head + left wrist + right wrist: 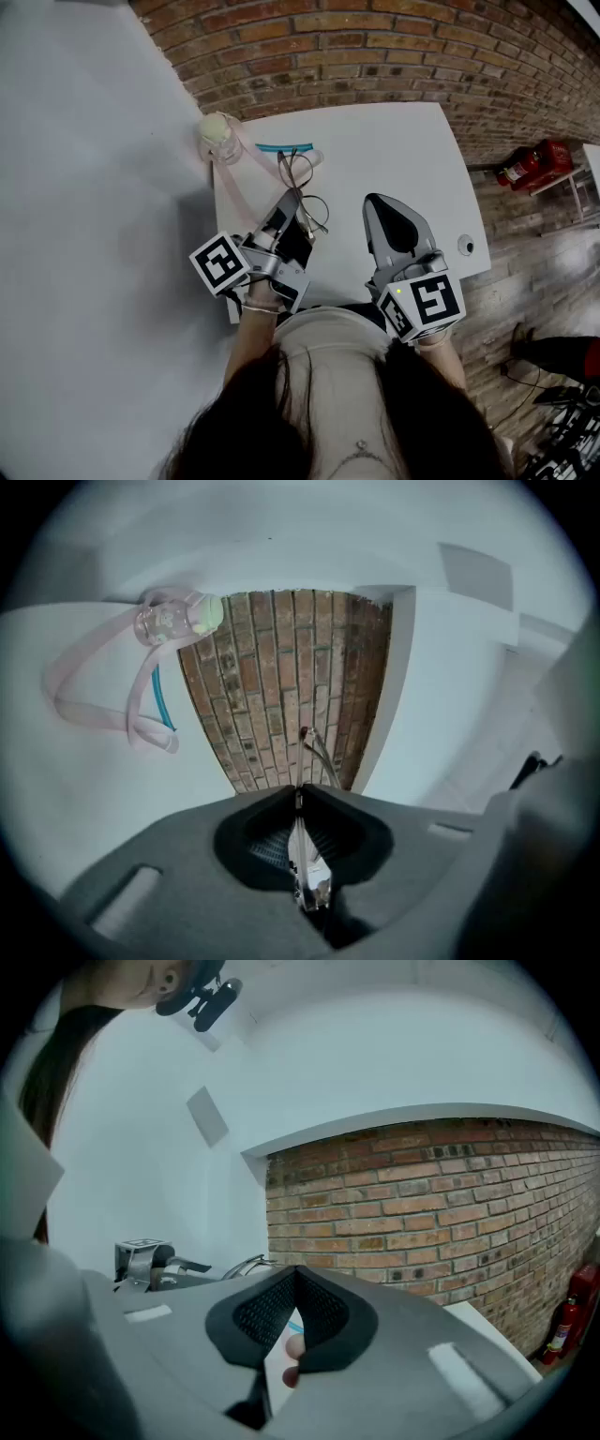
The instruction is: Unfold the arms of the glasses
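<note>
The thin wire-framed glasses (302,178) are lifted over the left part of the white table (394,150). My left gripper (292,199) is shut on them. In the left gripper view a slim metal part of the glasses (320,752) sticks out past the closed jaws of the left gripper (299,794), and more of it lies pinched between the pads. To their right my right gripper (378,200) is shut with nothing in it and stays clear of the glasses. In the right gripper view, the right gripper (295,1269) has the glasses (246,1264) to its left.
A clear bottle with a pale cap (217,136) stands at the table's far left corner, trailing a pink strap (240,187), and a blue strip (286,148) lies beside it. A small round item (466,246) sits near the right edge. Brick wall behind; red extinguisher (530,164) on the floor.
</note>
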